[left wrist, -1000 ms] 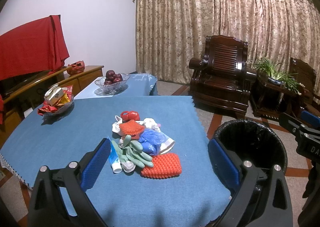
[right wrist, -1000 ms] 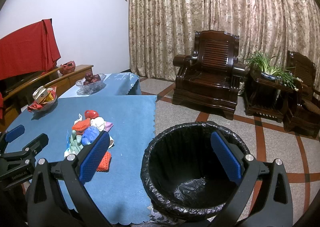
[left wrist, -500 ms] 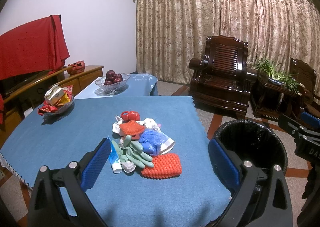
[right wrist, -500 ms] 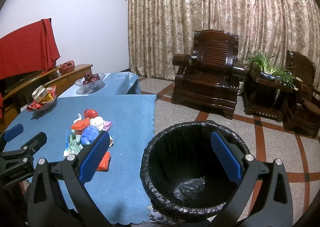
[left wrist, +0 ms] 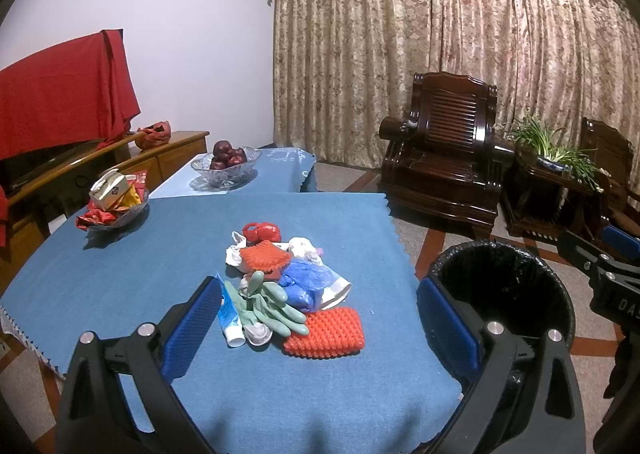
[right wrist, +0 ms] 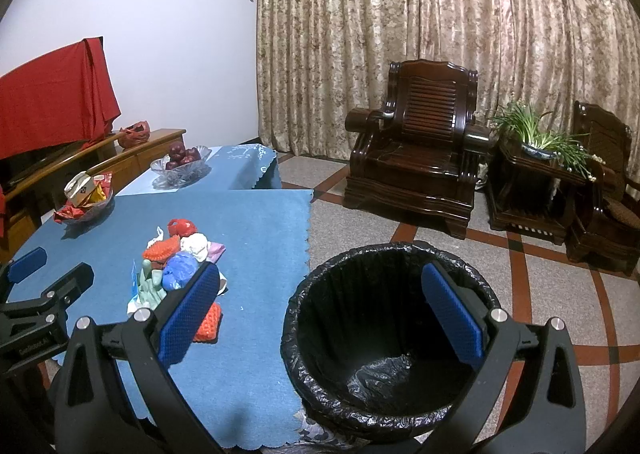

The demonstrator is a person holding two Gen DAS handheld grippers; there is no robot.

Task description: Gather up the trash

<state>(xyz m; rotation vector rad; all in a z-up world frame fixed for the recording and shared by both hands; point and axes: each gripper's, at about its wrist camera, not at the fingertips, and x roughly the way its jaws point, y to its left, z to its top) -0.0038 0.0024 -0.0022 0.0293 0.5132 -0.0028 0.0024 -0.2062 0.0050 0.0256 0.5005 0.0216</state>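
A heap of trash (left wrist: 288, 282) lies mid-table on the blue cloth (left wrist: 120, 274): orange spiky pads, a green glove, a blue plastic bag, a white tube, crumpled white paper, a red scrap. The same heap (right wrist: 176, 266) shows left in the right wrist view. My left gripper (left wrist: 320, 328) hovers open just short of the heap, empty. A black-lined bin (right wrist: 392, 334) stands on the floor right of the table, also seen as the bin (left wrist: 504, 294). My right gripper (right wrist: 320, 314) is open above the bin's near rim, holding nothing.
Two glass bowls sit at the table's far side: snacks (left wrist: 114, 202) and dark fruit (left wrist: 224, 166). A wooden sideboard (left wrist: 60, 174) with red cloth is left. Dark wooden armchairs (right wrist: 416, 170) and a plant stand (right wrist: 536, 158) stand beyond on tiled floor.
The right wrist view has shifted slightly, so the heap sits a little further left. The left gripper is almost still. Both stay open and empty.
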